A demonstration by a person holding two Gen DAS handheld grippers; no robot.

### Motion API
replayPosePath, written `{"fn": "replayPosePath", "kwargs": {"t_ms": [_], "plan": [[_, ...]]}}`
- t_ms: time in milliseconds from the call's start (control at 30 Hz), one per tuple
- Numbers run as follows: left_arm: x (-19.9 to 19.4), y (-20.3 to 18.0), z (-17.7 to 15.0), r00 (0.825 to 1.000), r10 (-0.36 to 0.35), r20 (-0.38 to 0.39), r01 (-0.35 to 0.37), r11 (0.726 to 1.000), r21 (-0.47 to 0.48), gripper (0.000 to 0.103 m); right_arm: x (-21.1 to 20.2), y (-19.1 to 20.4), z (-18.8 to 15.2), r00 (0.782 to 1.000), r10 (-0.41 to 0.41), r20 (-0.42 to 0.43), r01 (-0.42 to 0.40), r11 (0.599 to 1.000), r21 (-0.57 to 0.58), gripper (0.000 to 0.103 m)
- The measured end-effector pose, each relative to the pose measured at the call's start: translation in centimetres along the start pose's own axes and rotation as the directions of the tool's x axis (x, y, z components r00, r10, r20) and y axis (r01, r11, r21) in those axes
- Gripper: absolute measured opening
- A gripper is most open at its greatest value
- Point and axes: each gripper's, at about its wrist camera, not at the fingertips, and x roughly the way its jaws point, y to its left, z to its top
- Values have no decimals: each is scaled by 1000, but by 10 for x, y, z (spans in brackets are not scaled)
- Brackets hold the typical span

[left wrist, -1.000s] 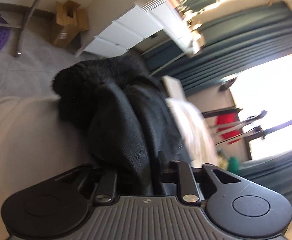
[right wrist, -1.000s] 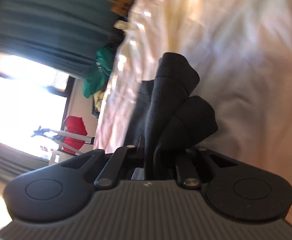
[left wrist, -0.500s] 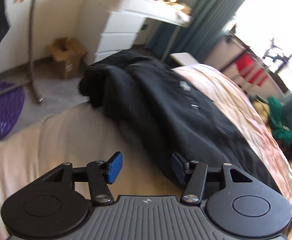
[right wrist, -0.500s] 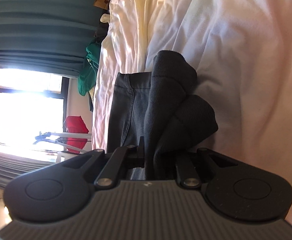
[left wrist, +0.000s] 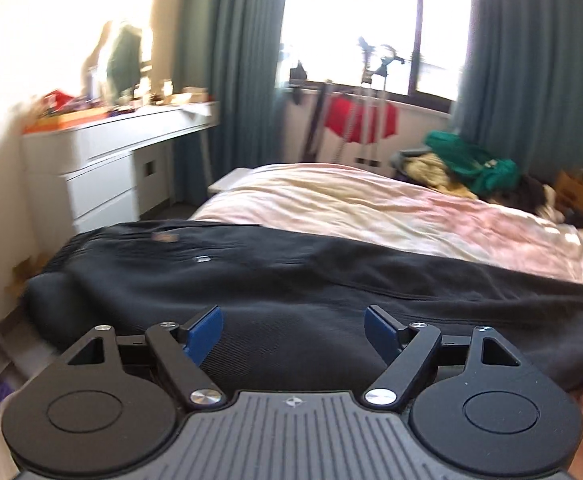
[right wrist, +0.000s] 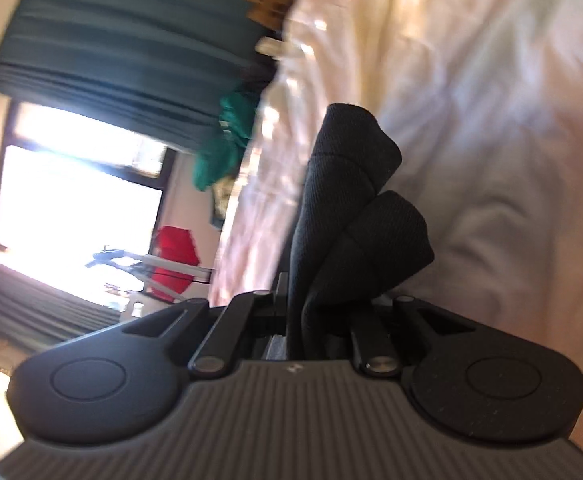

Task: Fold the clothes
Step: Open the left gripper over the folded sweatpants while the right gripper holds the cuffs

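On the bed, left gripper [left wrist: 293, 326] gapes over ribbed black garment [left wrist: 291, 280]; right gripper [right wrist: 323, 308] pinches its bunched folds.

Left claw [left wrist: 293, 330] agape, right claw [right wrist: 307, 312] seemingly clamped

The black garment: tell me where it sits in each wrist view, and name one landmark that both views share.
Left wrist view: the black garment lies spread across the lower middle of the picture on the bed, just beyond the open left gripper.
Right wrist view: a bunched end of it stands in the centre, pinched in the shut right gripper.
Shared landmark: the red cloth on the rack below the window.
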Motion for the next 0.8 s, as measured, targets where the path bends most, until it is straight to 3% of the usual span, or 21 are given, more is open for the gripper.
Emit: {"fn": "replayPosePath", "kwargs": {"t_ms": [133, 267, 800], "plan": [[31, -27, -10, 1000, 3, -25, -1, 998, 68, 80, 1, 0, -3, 1000, -15, 4, 15, 1000, -10, 11], [54, -30, -27, 996, 8, -94, -1, 998, 69, 80, 5, -5, -6, 998, -63, 1, 63, 998, -26, 11], [69, -34, -40, 985, 61, -164, -37, 989, 146, 82, 10, 0, -7, 995, -100, 2, 100, 992, -78, 12]]}}
